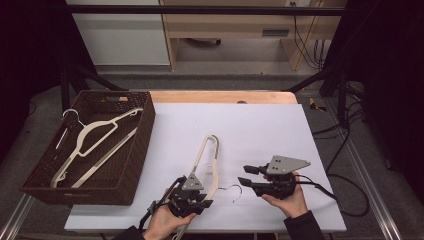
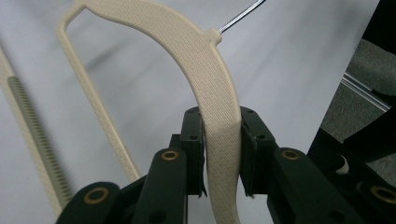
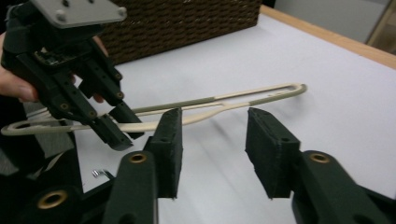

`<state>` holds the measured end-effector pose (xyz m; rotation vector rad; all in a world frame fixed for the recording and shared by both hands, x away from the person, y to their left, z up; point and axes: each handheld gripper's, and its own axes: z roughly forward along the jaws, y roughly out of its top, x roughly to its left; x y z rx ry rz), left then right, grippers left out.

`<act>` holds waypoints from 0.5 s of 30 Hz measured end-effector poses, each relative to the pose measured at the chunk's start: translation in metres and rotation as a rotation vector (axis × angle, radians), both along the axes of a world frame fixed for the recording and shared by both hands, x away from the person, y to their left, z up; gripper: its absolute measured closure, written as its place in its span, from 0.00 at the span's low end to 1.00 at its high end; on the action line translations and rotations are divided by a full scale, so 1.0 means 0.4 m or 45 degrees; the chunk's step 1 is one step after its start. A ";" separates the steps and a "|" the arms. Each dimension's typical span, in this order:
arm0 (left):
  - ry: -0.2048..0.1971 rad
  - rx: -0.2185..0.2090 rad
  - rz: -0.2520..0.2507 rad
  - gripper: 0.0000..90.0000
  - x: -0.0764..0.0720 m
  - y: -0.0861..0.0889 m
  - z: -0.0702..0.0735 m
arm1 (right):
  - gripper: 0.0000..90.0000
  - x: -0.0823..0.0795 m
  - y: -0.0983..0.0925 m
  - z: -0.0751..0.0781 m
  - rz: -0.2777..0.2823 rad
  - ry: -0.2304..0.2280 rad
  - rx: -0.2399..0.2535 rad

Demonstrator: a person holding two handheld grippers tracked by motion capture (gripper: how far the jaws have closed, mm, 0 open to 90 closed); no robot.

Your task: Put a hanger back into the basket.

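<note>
Between the pads of my left gripper [image 2: 222, 154] sits the broad shoulder of the cream hanger [image 2: 205, 79]: both pads press its flanks, pinching it firmly. Near the front edge of the white table [image 1: 260, 125], the hanger is tilted, its far loop resting on the surface and its wire hook [image 1: 231, 192] pointing toward my right gripper [image 1: 248, 175]. My right gripper's jaws stand spread with nothing between them; in the right gripper view the hanger runs behind their tips, apart from the pads [image 3: 170, 140]. Open white surface lies ahead and to the right of both grippers; to the left, the woven basket [image 1: 137, 165] stands just beside my left hand [image 1: 165, 225], its near corner close to the table's front edge. The hanger is moulded plastic with a fine cross-hatched texture, a ribbed strip along its lower bar and a thin metal hook. Dark wicker forms the rectangular basket, which holds a second cream hanger [image 1: 95, 137] lying slantwise. A wooden strip borders the table's far edge.
</note>
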<state>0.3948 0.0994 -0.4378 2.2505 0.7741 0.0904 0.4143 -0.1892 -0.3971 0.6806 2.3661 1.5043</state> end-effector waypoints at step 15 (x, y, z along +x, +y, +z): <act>-0.018 -0.043 0.044 0.83 0.007 0.044 0.038 | 0.52 0.023 0.035 -0.063 0.000 0.081 -0.024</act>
